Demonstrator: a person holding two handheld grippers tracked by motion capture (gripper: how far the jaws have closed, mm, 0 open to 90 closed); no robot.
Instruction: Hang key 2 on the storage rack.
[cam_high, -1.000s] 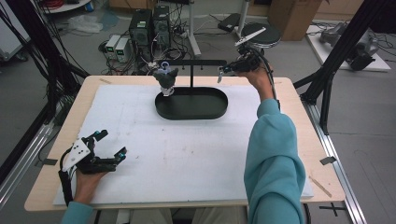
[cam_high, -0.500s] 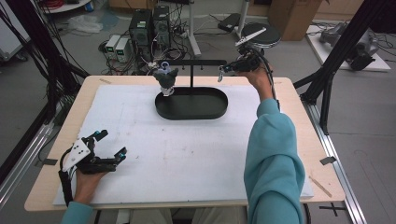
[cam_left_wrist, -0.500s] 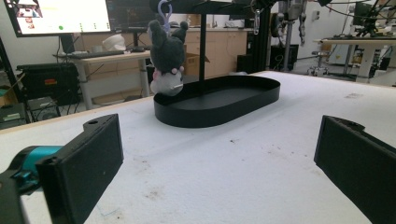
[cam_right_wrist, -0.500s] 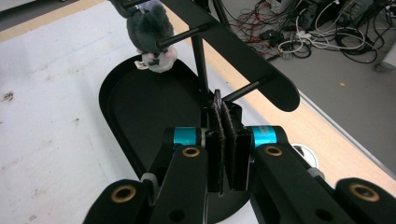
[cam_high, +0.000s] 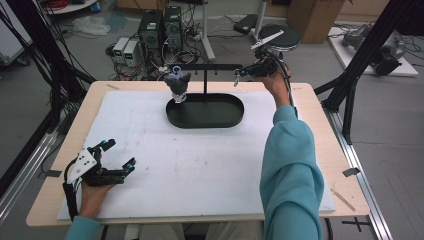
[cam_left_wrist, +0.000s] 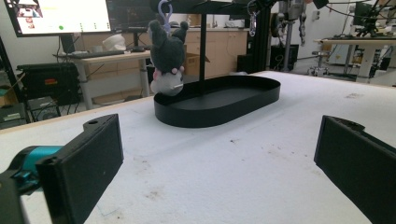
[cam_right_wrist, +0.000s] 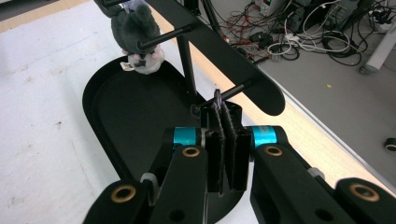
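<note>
**Right gripper at the stand's peg; left gripper idle**

Right gripper (cam_right_wrist: 223, 140): jaws pressed together on a thin metal clip or ring (cam_right_wrist: 217, 99), which is sitting against the tip of a peg (cam_right_wrist: 229, 92) on the black stand's crossbar (cam_right_wrist: 224, 51). Whether the ring is riding over the peg or just touching it cannot be told. In the high view this gripper (cam_high: 250, 70) is hovering at the bar's right end, with the person's teal sleeve (cam_high: 290, 165) reaching across the table.

Left gripper (cam_left_wrist: 210, 163): jaws spread wide, holding nothing, and resting near the table's front left corner (cam_high: 107, 162), well apart from the stand.

Risks, as judged: the small ring is likely slipping or twisting between the flat pads; letting go before it is over the peg would be dropping it into the tray; pushing on the bar could be rocking the stand.

Neighbouring items: a dark grey plush keychain (cam_left_wrist: 167, 56) with a pale face, pointed ears and a lilac loop is hanging from the bar's far peg, its lower edge just over the rim of the black oval tray (cam_left_wrist: 261, 91). White mat (cam_high: 200, 170) lying on the wooden table (cam_high: 320, 115).
</note>
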